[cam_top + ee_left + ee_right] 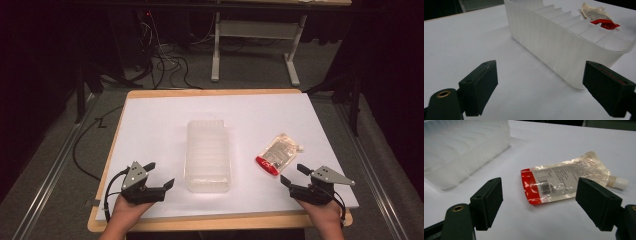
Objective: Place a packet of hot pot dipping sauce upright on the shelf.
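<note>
A translucent ribbed plastic bin [207, 156] stands empty at the middle of the white table [150, 125]. To its right lies a flat clear pouch [276, 153] with a red bottom band and a white spout cap. My left gripper [160, 175] rests near the front left, open, with the bin [564, 47] just ahead and to its right; the pouch [599, 16] lies beyond it. My right gripper [292, 175] is open at the front right, and the pouch [564, 181] lies flat just ahead between its jaws' lines, untouched. The bin [461, 150] sits to its left.
The white sheet covers a wooden board [215, 220] whose edge shows along the front. Behind the table are a grey floor, loose black cables [165, 60] and the white legs of another table [216, 50]. Dark stands flank both sides.
</note>
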Demonstrator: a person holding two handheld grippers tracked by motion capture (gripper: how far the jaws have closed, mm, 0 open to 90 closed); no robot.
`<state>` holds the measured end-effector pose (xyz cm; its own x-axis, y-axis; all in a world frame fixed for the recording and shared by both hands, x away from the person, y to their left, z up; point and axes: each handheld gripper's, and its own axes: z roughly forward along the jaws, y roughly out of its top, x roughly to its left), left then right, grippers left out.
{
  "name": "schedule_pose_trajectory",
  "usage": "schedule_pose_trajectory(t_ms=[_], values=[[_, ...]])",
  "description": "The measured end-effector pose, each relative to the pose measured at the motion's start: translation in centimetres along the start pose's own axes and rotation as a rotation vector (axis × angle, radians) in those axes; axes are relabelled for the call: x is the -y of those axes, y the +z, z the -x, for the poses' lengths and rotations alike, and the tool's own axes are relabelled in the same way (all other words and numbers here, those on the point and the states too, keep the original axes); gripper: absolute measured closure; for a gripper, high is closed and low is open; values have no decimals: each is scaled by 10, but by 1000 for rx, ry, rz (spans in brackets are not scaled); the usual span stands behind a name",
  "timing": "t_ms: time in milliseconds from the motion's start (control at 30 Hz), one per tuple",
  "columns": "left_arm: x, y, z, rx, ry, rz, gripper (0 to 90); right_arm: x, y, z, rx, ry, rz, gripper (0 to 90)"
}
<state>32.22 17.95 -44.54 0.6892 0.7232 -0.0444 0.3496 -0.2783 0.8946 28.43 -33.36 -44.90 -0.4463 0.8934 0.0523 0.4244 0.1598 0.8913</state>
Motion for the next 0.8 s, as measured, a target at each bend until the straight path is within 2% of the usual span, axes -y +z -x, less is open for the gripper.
schedule_pose_trajectory(t_ms=[200,467,600,767,800], values=[[1,1,-2,-8,-8,1,133,4,2,8,0,21,-9,266],[0,0,-1,-2,-11,6,133,3,0,6,-2,12,-5,303],[0,0,-1,0,-5,0,133,6,1,14,11,66,-16,323],[0,1,0,3,3,-7,133,6,14,36,45,146,-52,333],[0,1,0,3,3,-7,133,6,14,36,45,146,-52,333]])
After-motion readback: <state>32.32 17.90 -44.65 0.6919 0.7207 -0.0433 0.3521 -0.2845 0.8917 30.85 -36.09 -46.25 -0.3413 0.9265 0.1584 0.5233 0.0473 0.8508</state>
